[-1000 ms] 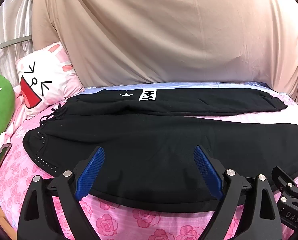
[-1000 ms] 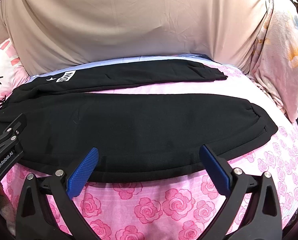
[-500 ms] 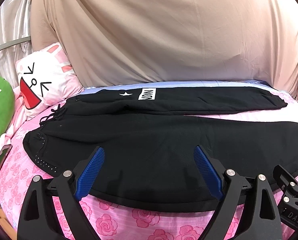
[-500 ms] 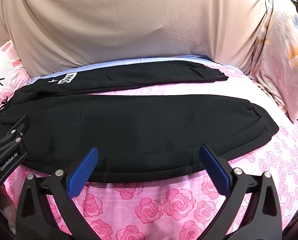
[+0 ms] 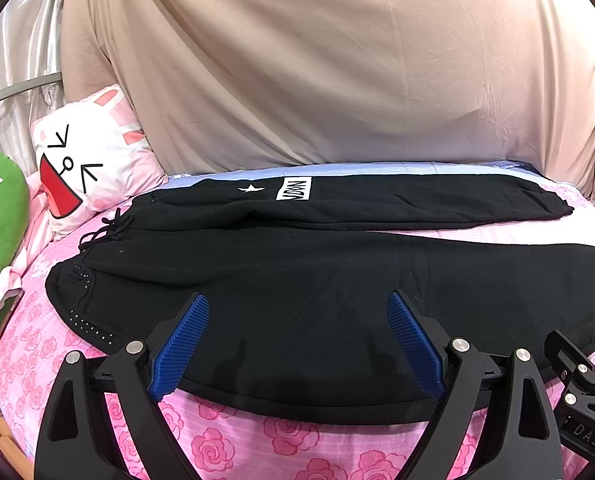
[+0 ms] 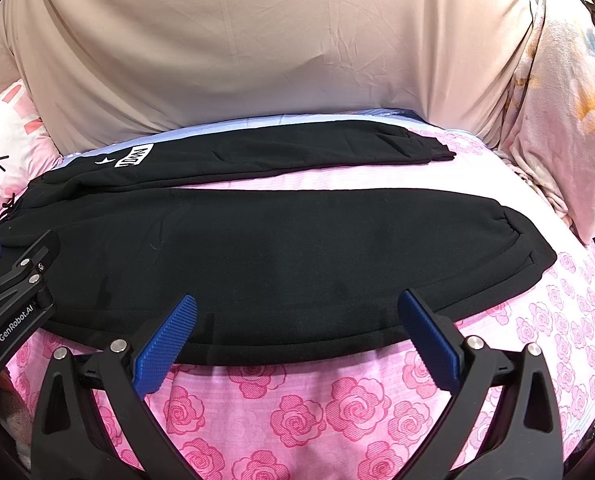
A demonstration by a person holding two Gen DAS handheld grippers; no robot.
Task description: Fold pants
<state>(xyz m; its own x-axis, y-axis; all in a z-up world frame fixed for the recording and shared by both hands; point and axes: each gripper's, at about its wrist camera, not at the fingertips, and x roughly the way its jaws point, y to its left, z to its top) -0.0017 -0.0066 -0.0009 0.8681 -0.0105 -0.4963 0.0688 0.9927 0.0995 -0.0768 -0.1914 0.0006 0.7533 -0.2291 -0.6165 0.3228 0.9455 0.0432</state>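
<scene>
Little had shifted since a second earlier: the right gripper (image 6: 295,340) had eased slightly back from the black fleece jogger pants (image 5: 297,280), its view showing a wider strip of the pink rose-print bedsheet (image 6: 337,408). Both it and the left gripper (image 5: 297,344) hung spread wide, empty, over the pants' near hem. The pants lay flat across the sheet, legs parted, waistband drawstring towards the white cartoon-rabbit pillow (image 5: 93,160). Their white logo patch (image 5: 294,189) was too small to read.
</scene>
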